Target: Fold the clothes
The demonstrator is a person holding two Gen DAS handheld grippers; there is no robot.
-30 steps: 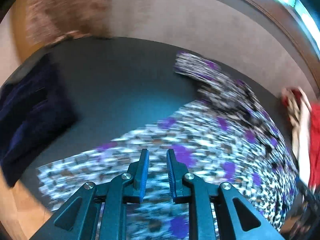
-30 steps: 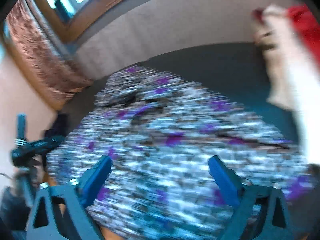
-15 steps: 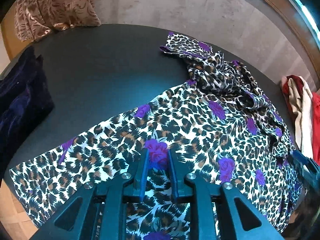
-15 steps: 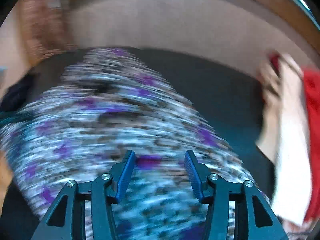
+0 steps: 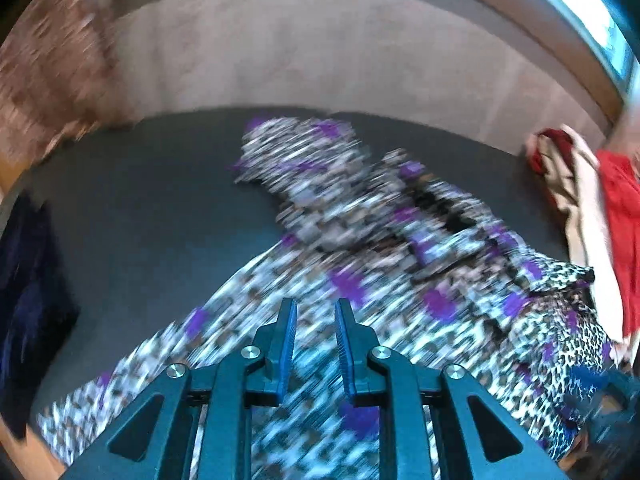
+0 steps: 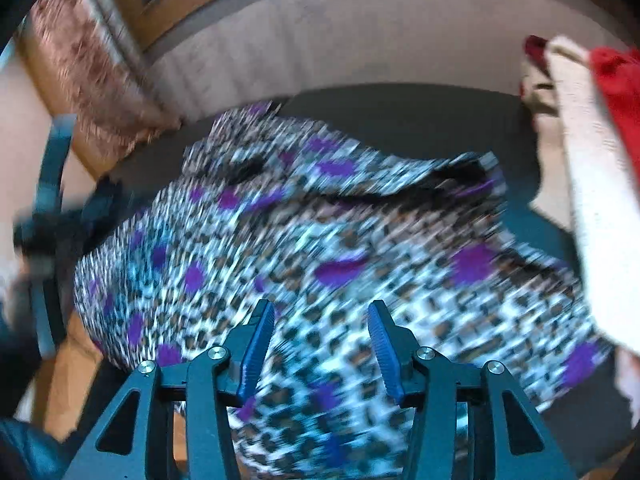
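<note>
Grippers hovering over unfolded laundry: the left gripper [image 5: 314, 310] is showing a narrow gap with nothing between its fingers, while the right gripper [image 6: 322, 314] is standing wide and empty. Beneath both, a leopard-print garment [image 5: 400, 248] is lying spread and rumpled across the dark table [image 5: 152, 184], seemingly without a single fold, though blur is obscuring detail. Farther off, a red and cream pile [image 5: 592, 208] is waiting.

Patterned curtain [image 5: 48, 64], beige wall [image 5: 320, 48], window [image 5: 580, 12]
</note>
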